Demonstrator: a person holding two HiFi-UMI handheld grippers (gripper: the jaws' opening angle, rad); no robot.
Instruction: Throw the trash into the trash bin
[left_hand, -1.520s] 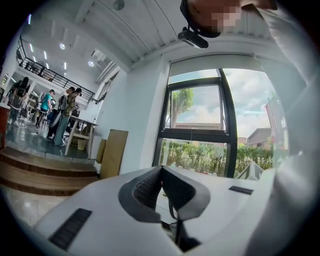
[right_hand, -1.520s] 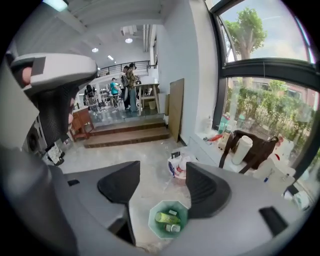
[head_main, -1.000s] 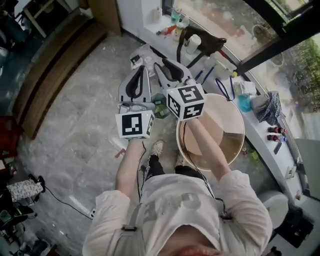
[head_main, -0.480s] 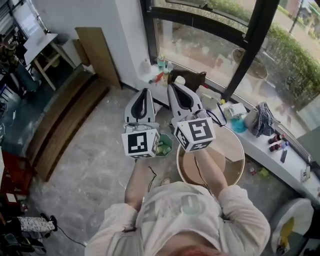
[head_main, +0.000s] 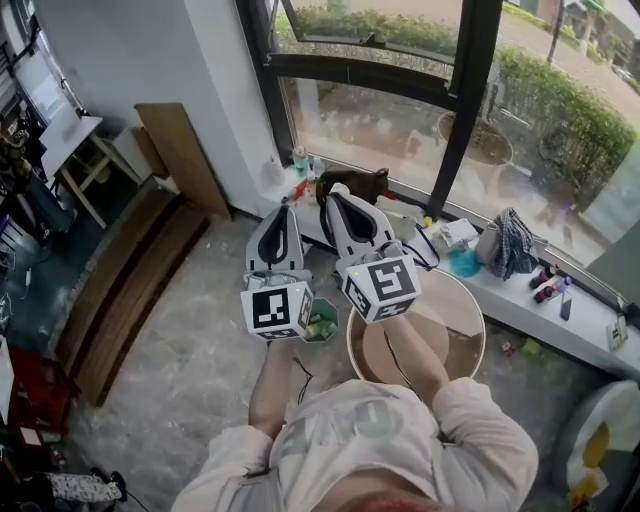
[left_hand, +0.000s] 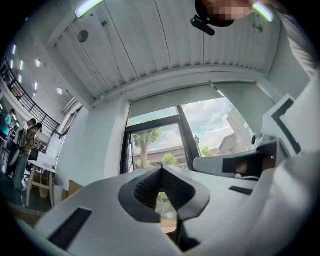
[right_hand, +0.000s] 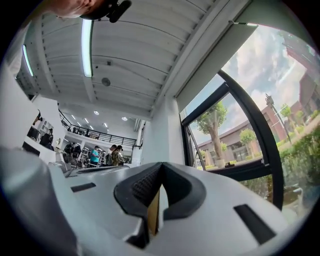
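Head looks down; 2 gripper views share window (head_main: 370, 120).

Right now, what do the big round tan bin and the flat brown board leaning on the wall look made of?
Big round tan bin: probably matte plastic; smooth rim, uniform colour. Flat brown board: likely bare wood or plywood; tan face, straight edges.

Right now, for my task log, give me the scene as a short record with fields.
left gripper: raised toward the window, jaws together, nothing between them
right gripper: raised alongside, jaws together; thin tan sliver in the slit, unclear what
small green bin: on the floor, things inside
round beige tub: on the floor beside the green bin
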